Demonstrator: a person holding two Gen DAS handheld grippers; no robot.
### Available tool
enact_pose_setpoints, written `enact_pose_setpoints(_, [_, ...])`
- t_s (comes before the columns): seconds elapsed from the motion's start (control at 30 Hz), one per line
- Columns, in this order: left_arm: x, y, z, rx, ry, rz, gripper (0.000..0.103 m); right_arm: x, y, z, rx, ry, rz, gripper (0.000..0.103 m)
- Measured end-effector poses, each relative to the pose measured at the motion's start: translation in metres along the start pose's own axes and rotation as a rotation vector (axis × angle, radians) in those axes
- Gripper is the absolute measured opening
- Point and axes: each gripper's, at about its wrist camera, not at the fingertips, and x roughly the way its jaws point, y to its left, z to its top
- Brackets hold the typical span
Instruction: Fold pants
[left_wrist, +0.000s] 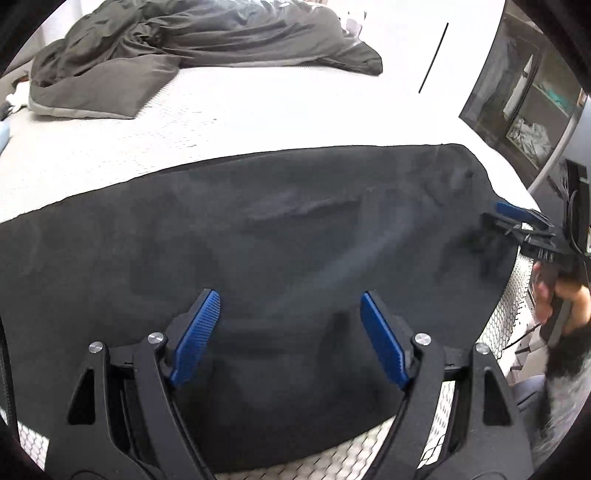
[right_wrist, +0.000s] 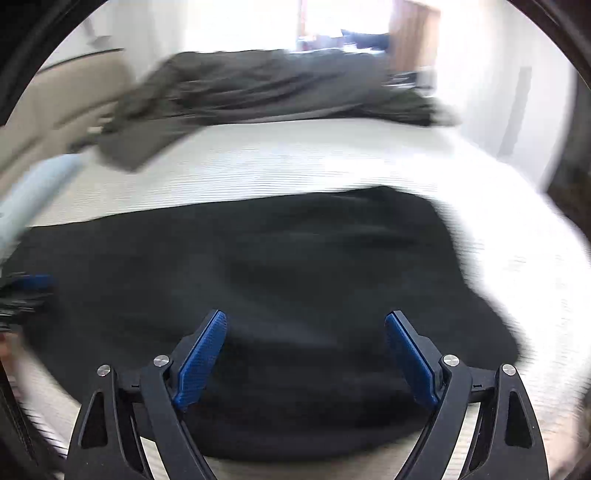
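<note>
Pants (left_wrist: 258, 240) lie flat, seemingly folded lengthwise, under both grippers' wide, empty fingers (left_wrist: 197, 336); crosswise folds seem left.

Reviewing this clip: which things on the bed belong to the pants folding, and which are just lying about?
Part of the job:
- flat black fabric pants
- left hand-held gripper, open
- right hand-held gripper, open

Lying about:
- rumpled dark grey blanket
- white textured mattress underneath
- dark shelving unit
</note>
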Motion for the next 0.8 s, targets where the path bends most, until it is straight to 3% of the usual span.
enact_pose_setpoints(0.1, [0.016, 0.002, 0.004, 0.006, 0.047, 0.050, 0.076, 0.035, 0.057, 0.015, -0.124, 0.092, 0.107, 0.089])
enact_pose_setpoints(0.2, [0.025, 0.008, 0.002, -0.009, 0.086, 0.063, 0.076, 0.060, 0.108, 0.011, -0.288, 0.182, 0.105, 0.089])
enact_pose_setpoints(0.3, [0.019, 0.019, 0.000, -0.023, 0.073, 0.096, 0.076, 0.057, 0.104, 0.017, -0.292, 0.180, 0.094, 0.089])
enact_pose_setpoints(0.4, [0.012, 0.032, -0.004, -0.038, 0.065, 0.100, 0.076, 0.051, 0.053, 0.026, -0.216, 0.154, -0.121, 0.089])
enact_pose_setpoints(0.47, [0.004, 0.042, -0.007, -0.040, 0.056, 0.108, 0.076, 0.047, -0.003, 0.023, -0.104, 0.152, -0.349, 0.087])
enact_pose_setpoints(0.53, [0.001, 0.051, -0.011, -0.041, 0.049, 0.102, 0.076, 0.036, -0.037, 0.017, -0.019, 0.141, -0.411, 0.088])
enact_pose_setpoints(0.6, [-0.004, 0.057, -0.016, -0.035, 0.043, 0.092, 0.076, 0.027, -0.046, 0.014, 0.006, 0.127, -0.430, 0.088])
enact_pose_setpoints(0.7, [-0.013, 0.056, -0.018, -0.044, 0.017, 0.096, 0.076, 0.018, -0.017, 0.024, -0.033, 0.079, -0.428, 0.087])
enact_pose_setpoints(0.8, [-0.018, 0.049, -0.012, -0.040, -0.011, 0.057, 0.076, 0.005, 0.046, 0.027, -0.061, 0.051, -0.216, 0.087])
